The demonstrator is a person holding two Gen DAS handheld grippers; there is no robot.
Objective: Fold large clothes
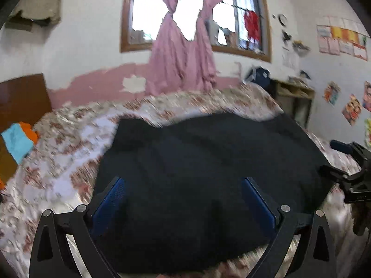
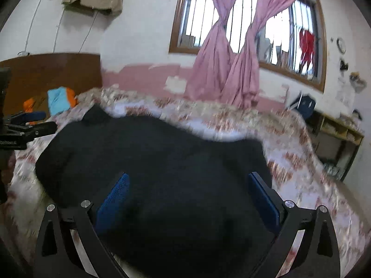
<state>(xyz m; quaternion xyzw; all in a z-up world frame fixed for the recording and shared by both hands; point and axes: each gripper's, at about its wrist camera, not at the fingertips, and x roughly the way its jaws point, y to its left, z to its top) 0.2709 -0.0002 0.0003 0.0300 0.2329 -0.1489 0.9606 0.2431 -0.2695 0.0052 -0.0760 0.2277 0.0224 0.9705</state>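
Item: bed scene, listed left to right

- Wooden headboard point(image 2: 51, 76), far left, against the white wall
- Small pile of folded cloth, turquoise and orange point(image 2: 60, 100), near the headboard end of the bed, well apart from the work
- Floral bedspread point(image 1: 69, 153), pale with reddish print, blurred; covers the whole bed
- Left gripper point(image 1: 183, 206): blue pads spread wide, nothing pinched; dark cloth lies under and ahead of the gap, no pad pressing on it
- Black garment point(image 1: 208, 169), the task's thing: large dark mass lying on the bedspread mid-bed, near edge close under both grippers, far edge wavy; it appears doubled over, though seams and sleeves cannot be told in the blur
- Right gripper point(image 2: 189, 201): blue pads likewise set wide, empty; garment beneath the gap, not gripped
- Pink curtains point(image 2: 231, 58), tied at the middle, before a wooden-framed window
- Wooden shelf unit point(image 2: 336, 136), far right, beyond the bed's foot

Step in hand, as judged: a fold appears just laid down and let go, both grippers free above the near edge

Next move calls for: choosing fresh hold points, likely two corners or one side edge, closing both pairs of pads on a single layer, then carrying them evenly so the fold lands square without dragging the bedspread
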